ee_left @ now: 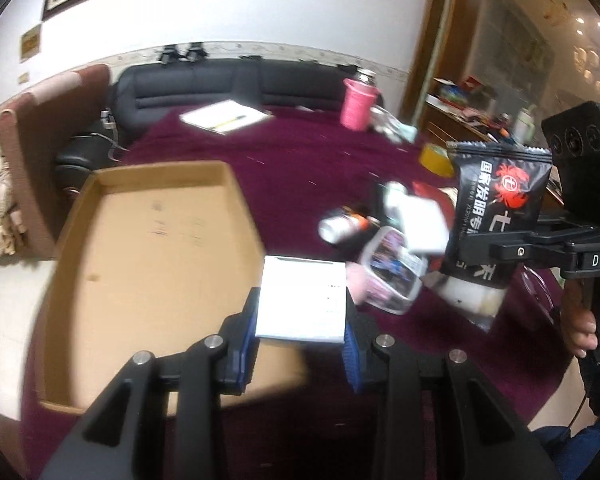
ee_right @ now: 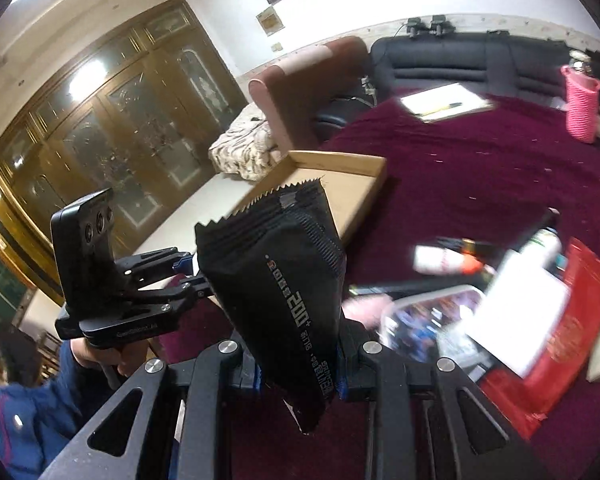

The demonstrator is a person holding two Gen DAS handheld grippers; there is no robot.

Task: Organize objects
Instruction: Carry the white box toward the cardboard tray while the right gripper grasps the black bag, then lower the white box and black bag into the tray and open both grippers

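L gripper (ee_left: pixel 300 334): blue-padded fingers (ee_left: pixel 246 332) clamped on both sides of a small white paper pad (ee_left: pixel 303 299), held just beside the near-right rim of the shallow brown cardboard tray (ee_left: pixel 148 264); pad overlaps tray's corner in left wrist view. Tray sits at table's left edge, on the dark maroon cloth-covered table (ee_left: pixel 292 160).

R gripper (ee_right: pixel 298 376): fingers pinched narrow on lower part of a black foil snack packet w/ red crab logo (ee_left: pixel 496 216), packet upright, lifted clear of table, serrated top edge up.

Clutter toward table's right edge, blurred: clear plastic box w/ colourful contents (ee_left: pixel 392 276), small white bottle lying on its side (ee_left: pixel 340 226), flat red packet (ee_right: pixel 560 332). Far side of table: pink ribbed cup (ee_left: pixel 356 106), yellow tape roll (ee_left: pixel 436 160), white notepad w/ pen (ee_left: pixel 226 116).
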